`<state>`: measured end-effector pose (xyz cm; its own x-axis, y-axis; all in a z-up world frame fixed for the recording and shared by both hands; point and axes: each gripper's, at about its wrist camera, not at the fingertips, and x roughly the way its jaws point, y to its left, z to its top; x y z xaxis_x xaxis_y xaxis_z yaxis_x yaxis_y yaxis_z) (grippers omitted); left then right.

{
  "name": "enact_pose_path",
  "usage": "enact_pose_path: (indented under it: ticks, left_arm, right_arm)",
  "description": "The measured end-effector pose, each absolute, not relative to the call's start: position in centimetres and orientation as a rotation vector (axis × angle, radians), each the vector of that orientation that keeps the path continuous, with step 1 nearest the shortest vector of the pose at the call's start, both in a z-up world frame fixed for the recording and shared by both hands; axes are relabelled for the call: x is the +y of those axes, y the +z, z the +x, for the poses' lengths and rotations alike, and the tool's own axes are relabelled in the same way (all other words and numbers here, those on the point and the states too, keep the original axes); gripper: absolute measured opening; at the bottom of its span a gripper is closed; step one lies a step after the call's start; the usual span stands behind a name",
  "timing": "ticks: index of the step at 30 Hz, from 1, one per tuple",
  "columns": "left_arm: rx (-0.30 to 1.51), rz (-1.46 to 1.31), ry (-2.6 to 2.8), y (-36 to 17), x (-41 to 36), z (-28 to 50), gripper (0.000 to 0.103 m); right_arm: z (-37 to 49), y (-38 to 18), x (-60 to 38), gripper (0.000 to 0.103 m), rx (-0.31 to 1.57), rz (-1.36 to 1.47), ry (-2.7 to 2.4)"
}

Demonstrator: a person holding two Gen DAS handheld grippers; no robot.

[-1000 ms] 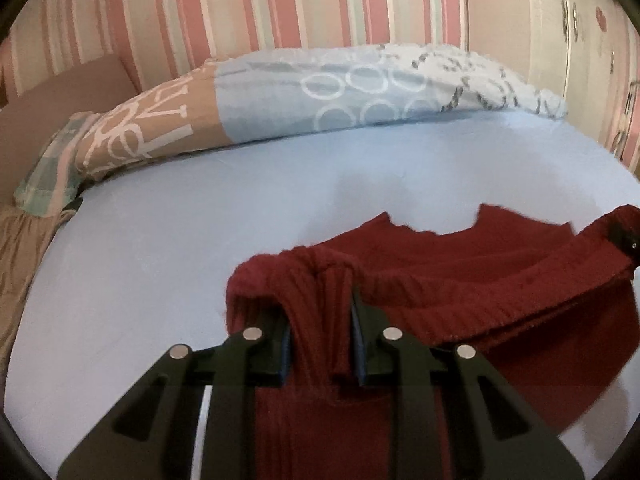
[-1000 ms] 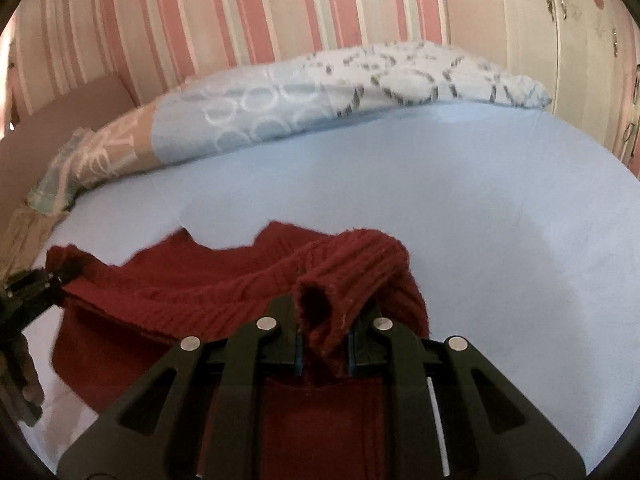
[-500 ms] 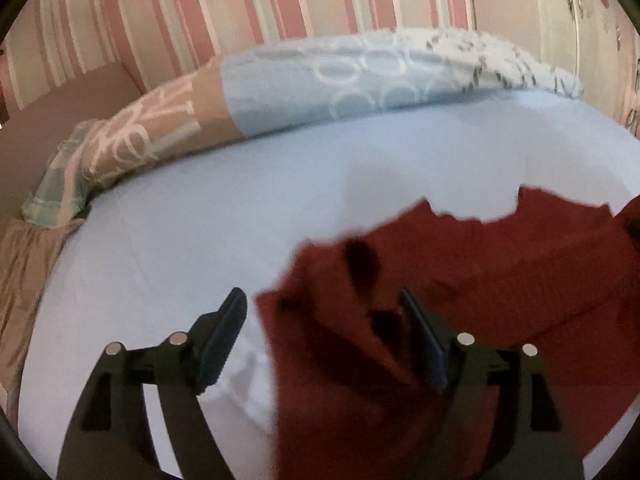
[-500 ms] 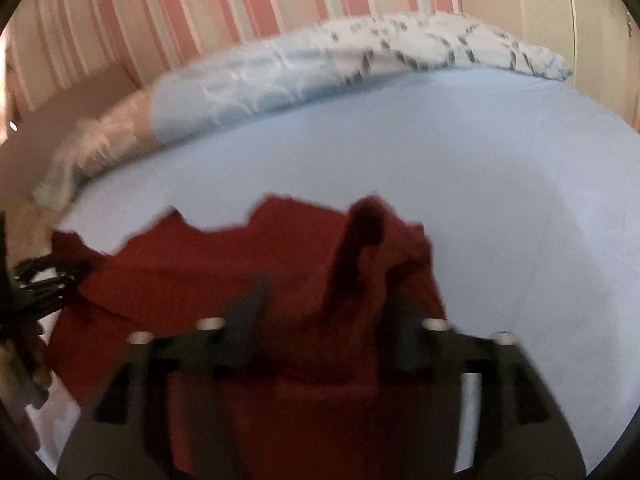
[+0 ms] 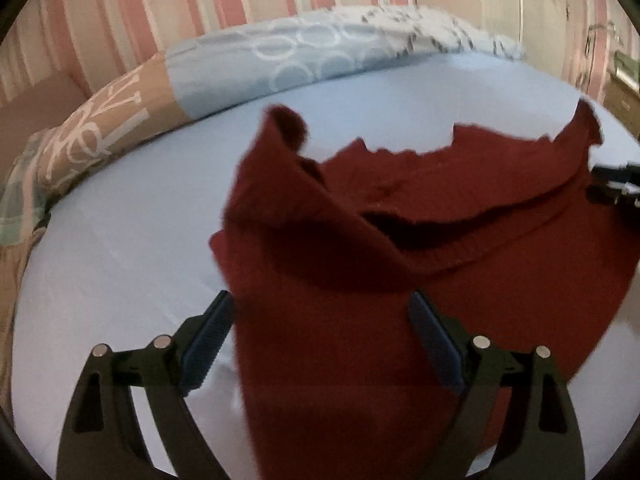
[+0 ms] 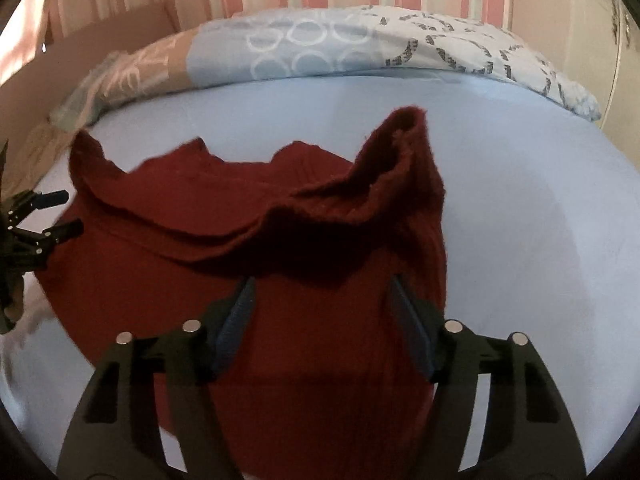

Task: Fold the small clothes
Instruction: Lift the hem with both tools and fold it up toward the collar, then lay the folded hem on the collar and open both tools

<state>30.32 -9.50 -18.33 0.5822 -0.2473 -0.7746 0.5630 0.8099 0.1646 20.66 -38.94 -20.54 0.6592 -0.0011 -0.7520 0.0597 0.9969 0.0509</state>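
Both grippers stand wide open, gripping nothing: the left gripper (image 5: 320,316) and right gripper (image 6: 322,304) each frame the dark red sweater (image 5: 400,280), which fills the lower centre of both views on the pale blue sheet (image 5: 120,240). A patterned duvet (image 6: 320,48) runs across the upper frame.

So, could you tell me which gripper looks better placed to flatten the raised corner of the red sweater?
Probably the right gripper: the red sweater peaks just ahead of its open fingers, while the left gripper has its own peak further forward.
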Motion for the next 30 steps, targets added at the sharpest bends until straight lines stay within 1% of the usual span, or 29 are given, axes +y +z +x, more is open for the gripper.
enact_pose_path:
  ticks: [3, 8, 11, 12, 14, 17, 18, 19, 20, 22, 25, 28, 30]
  left_arm:
    - [0.820, 0.444, -0.489, -18.2, -11.3, 32.0, 0.089]
    - [0.820, 0.397, -0.402, -17.6, -12.7, 37.0, 0.089]
    - [0.815, 0.344, -0.289, -17.1, -11.6, 39.6, 0.089]
    - [0.827, 0.330, -0.269, -17.2, -11.1, 40.2, 0.089]
    - [0.869, 0.297, -0.233, -17.6, -10.1, 41.1, 0.089]
    - [0.858, 0.311, -0.199, -16.8, -8.9, 39.8, 0.089]
    - [0.849, 0.320, -0.179, -16.4, -8.7, 39.1, 0.089]
    - [0.837, 0.320, -0.162, -15.9, -8.5, 38.0, 0.089]
    - [0.837, 0.311, -0.166, -15.6, -8.6, 37.0, 0.089]
    - [0.852, 0.292, -0.171, -15.6, -8.9, 35.3, 0.089]
    - [0.880, 0.305, -0.172, -17.1, -10.3, 33.2, 0.089]
    - [0.890, 0.357, -0.131, -19.1, -11.0, 32.7, 0.089]
    - [0.889, 0.349, -0.126, -19.7, -10.5, 32.6, 0.092]
  right_arm:
    - [22.5, -20.1, -38.8, 0.064, 0.837, 0.076, -0.032]
    - [26.1, -19.7, -40.0, 0.063, 0.814, 0.106, -0.098]
    - [28.0, -19.9, -41.9, 0.061, 0.833, 0.162, -0.184]
    - [28.4, -20.3, -42.6, 0.058, 0.848, 0.195, -0.198]
    - [28.6, -20.9, -43.3, 0.057, 0.869, 0.220, -0.213]
    - [26.8, -19.3, -42.7, 0.056, 0.800, 0.212, -0.164]
    - [26.0, -18.4, -42.1, 0.060, 0.772, 0.186, -0.165]
    - [25.1, -17.6, -41.3, 0.067, 0.746, 0.160, -0.173]
    - [24.1, -17.0, -40.2, 0.070, 0.722, 0.140, -0.170]
    - [23.2, -16.8, -38.6, 0.079, 0.719, 0.116, -0.180]
    - [22.9, -18.2, -36.7, 0.081, 0.751, 0.118, -0.198]
    - [23.4, -20.1, -35.9, 0.081, 0.789, 0.088, -0.216]
    - [23.4, -21.2, -36.7, 0.082, 0.806, 0.056, -0.273]
